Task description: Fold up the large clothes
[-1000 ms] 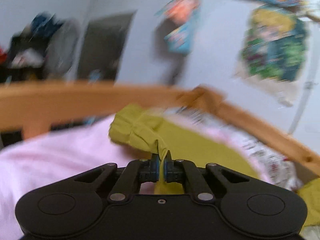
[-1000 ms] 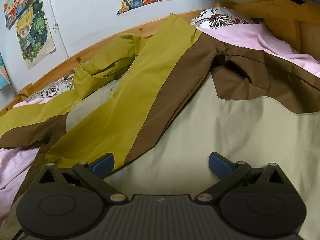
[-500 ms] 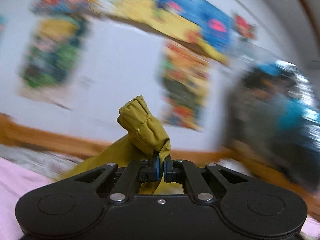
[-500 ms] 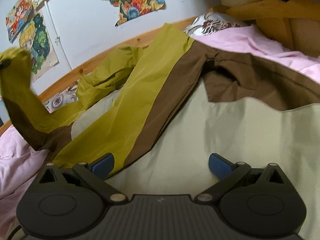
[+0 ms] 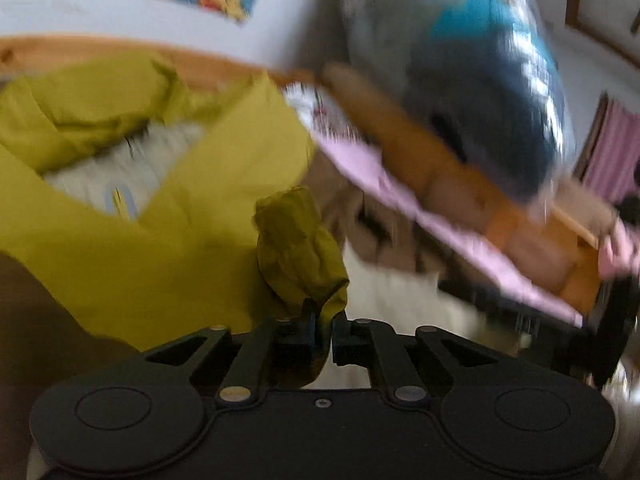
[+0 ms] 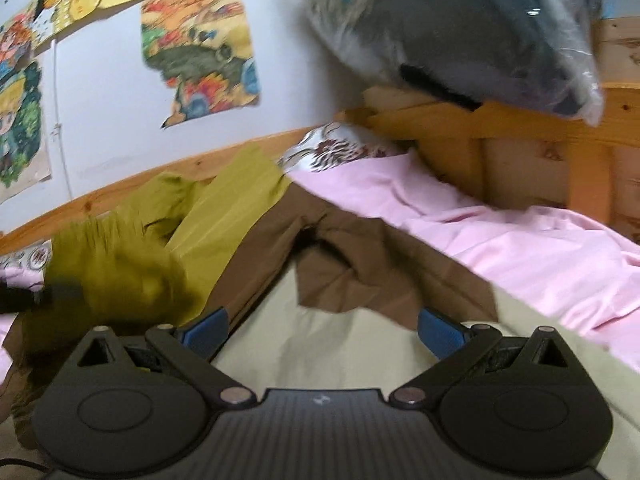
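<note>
A large jacket in mustard yellow, brown and pale beige lies spread on a pink bed sheet. My left gripper is shut on the jacket's mustard sleeve cuff and holds it above the jacket body. In the right wrist view the lifted sleeve shows blurred at the left. My right gripper is open and empty, low over the beige panel.
A wooden bed frame runs along the back and right. A plastic-wrapped dark and blue bundle rests on the frame. A floral pillow lies at the bed's corner. Posters hang on the white wall.
My left gripper has swung right and down with the sleeve cuff, carrying it over the jacket body. My right gripper has tilted up slightly and stays open.
</note>
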Available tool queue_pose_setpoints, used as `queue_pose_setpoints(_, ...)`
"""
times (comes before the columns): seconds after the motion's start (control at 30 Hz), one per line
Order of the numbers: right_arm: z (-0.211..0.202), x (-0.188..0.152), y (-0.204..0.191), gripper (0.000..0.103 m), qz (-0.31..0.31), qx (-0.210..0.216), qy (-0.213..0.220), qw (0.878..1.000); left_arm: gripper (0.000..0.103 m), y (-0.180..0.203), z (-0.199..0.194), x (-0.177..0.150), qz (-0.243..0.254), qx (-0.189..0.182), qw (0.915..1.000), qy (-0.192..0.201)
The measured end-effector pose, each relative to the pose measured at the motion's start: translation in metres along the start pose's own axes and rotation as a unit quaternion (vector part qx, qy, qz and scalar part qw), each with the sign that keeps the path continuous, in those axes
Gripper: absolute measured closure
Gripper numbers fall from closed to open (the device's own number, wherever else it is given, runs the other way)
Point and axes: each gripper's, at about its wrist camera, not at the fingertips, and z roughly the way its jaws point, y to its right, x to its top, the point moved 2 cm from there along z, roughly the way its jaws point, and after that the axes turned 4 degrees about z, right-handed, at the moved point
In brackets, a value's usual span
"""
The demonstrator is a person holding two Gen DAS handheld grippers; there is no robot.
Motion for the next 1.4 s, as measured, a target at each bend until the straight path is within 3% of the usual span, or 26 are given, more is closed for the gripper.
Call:
queue_pose_setpoints(0.07,0.001,0.0,0.002,0.0,0.001,0.0,0.001,1.0,0.074,-0.003,-0.001,-0.005,-0.002,-0.016,0.9997,-0.019)
queue_pose_setpoints(0.13,0.001,-0.002,0.002,0.0,-0.007,0.001,0.002,1.0,0.041,-0.009,-0.007,-0.008,-0.015,-0.036,0.9989,-0.027)
queue_pose_setpoints(0.2,0.003,-0.003,-0.002,0.0,-0.016,0.004,0.004,1.0,0.027,-0.013,-0.017,-0.006,-0.027,-0.042,0.9985,-0.02)
queue_pose_setpoints(0.23,0.003,-0.004,-0.004,0.0,-0.021,0.006,0.004,1.0,0.021,-0.014,-0.023,-0.005,-0.025,-0.041,0.9987,-0.015)
queue_pose_setpoints(0.33,0.004,-0.004,-0.009,0.0,-0.033,0.011,0.005,0.999,0.019,-0.017,-0.047,0.001,-0.014,-0.016,0.9997,0.01)
queue_pose_setpoints(0.4,0.005,-0.005,-0.012,0.0,-0.041,0.019,0.003,0.999,0.017,-0.024,-0.064,0.007,-0.016,0.033,0.9988,0.034)
queue_pose_setpoints(0.43,0.006,-0.006,-0.015,0.0,-0.047,0.021,0.002,0.999,0.016,-0.031,-0.072,0.008,-0.021,0.074,0.9961,0.045)
queue_pose_setpoints(0.5,0.008,-0.009,-0.021,0.0,-0.062,0.024,-0.001,0.998,0.015,-0.049,-0.082,0.01,-0.037,0.171,0.9831,0.054)
queue_pose_setpoints(0.6,0.011,-0.013,-0.033,0.0,-0.083,0.036,-0.007,0.996,0.016,-0.089,-0.089,0.008,-0.089,0.315,0.9439,0.046)
queue_pose_setpoints(0.67,0.012,-0.016,-0.042,0.0,-0.098,0.042,-0.008,0.994,0.016,-0.114,-0.096,0.005,-0.132,0.342,0.9287,0.053)
queue_pose_setpoints(0.77,0.016,-0.019,-0.058,0.0,-0.122,0.05,-0.009,0.991,0.015,-0.136,-0.106,-0.001,-0.172,0.348,0.9186,0.074)
queue_pose_setpoints(0.87,0.032,-0.024,-0.078,0.0,-0.16,0.051,-0.038,0.985,0.015,-0.142,-0.102,-0.007,-0.181,0.336,0.922,0.064)
queue_pose_setpoints(1.0,0.06,-0.032,-0.087,0.002,-0.131,0.077,-0.134,0.979,0.014,-0.138,-0.102,-0.014,-0.16,0.291,0.941,0.063)
queue_pose_setpoints(1.03,0.063,-0.034,-0.086,0.012,-0.117,0.084,-0.151,0.978,0.013,-0.135,-0.103,-0.017,-0.147,0.283,0.9457,0.062)
queue_pose_setpoints(1.07,0.065,-0.037,-0.085,0.033,-0.109,0.092,-0.163,0.976,0.013,-0.132,-0.105,-0.019,-0.132,0.278,0.9497,0.06)
queue_pose_setpoints(1.13,0.063,-0.039,-0.089,0.053,-0.124,0.101,-0.169,0.973,0.012,-0.127,-0.107,-0.022,-0.105,0.271,0.955,0.057)
queue_pose_setpoints(1.17,0.06,-0.038,-0.092,0.069,-0.137,0.111,-0.168,0.97,0.012,-0.125,-0.109,-0.024,-0.095,0.27,0.9565,0.055)
queue_pose_setpoints(1.27,0.052,-0.028,-0.093,0.073,-0.172,0.101,-0.149,0.969,0.012,-0.125,-0.109,-0.028,-0.079,0.282,0.9554,0.041)
queue_pose_setpoints(1.4,0.053,-0.002,-0.075,0.073,-0.168,0.058,-0.121,0.977,0.012,-0.138,-0.099,-0.031,-0.066,0.321,0.9448,0.016)
